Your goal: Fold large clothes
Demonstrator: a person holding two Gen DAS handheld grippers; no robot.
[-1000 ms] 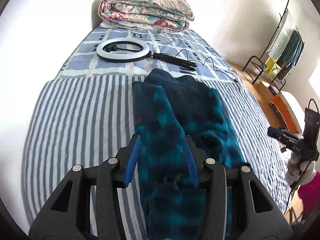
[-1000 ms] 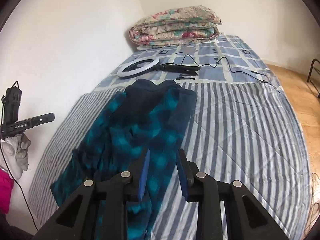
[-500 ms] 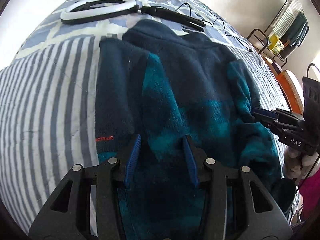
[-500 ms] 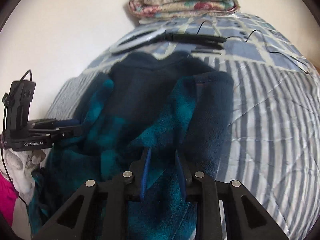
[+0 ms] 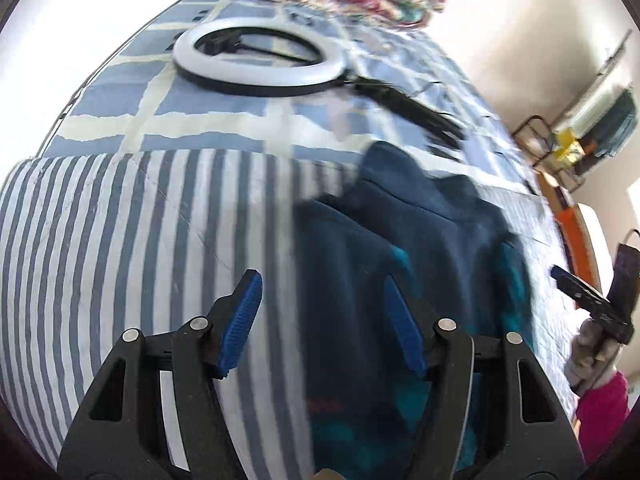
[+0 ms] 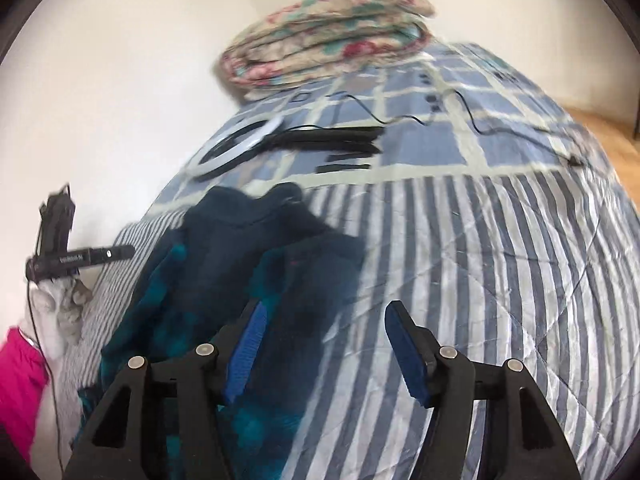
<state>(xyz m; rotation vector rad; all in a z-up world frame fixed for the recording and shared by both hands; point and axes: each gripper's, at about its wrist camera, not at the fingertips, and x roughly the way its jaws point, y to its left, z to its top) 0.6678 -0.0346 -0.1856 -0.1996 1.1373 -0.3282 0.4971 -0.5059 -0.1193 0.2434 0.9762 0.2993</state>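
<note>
Fleece jacket [image 5: 400, 280] lies folded lengthwise on the striped quilt [image 5: 120, 240]. Both claws have just been opening and hold nothing: the left gripper [image 5: 320, 320] straddles its left edge, the right gripper [image 6: 324, 344] its right edge. Half a second ago they sat narrower over the fleece. Looks like one fold is done; next probably grab the hem. Beyond it: ring light [image 5: 260, 60], then floral blanket [image 6: 328, 32].
</note>
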